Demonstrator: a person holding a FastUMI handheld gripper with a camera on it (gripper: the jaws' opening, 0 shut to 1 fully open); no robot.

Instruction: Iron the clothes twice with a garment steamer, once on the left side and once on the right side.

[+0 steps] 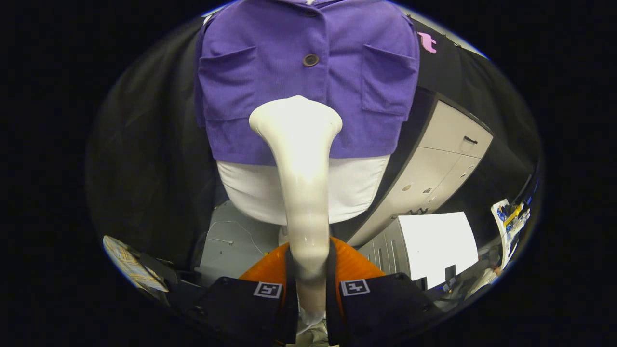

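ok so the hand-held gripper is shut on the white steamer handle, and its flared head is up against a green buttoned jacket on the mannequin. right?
One thing is off: the buttoned jacket is purple, not green. The gripper view shows the hand-held gripper shut on the white plastic garment steamer, its flared head at the jacket's lower front, above the white mannequin torso.

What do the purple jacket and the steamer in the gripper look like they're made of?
Purple jacket: matte woven cloth, possibly fine corduroy, judging by faint ribbing; the button looks plastic. Steamer: glossy white plastic, with a bright highlight down its neck. The gripper is shut on the steamer.
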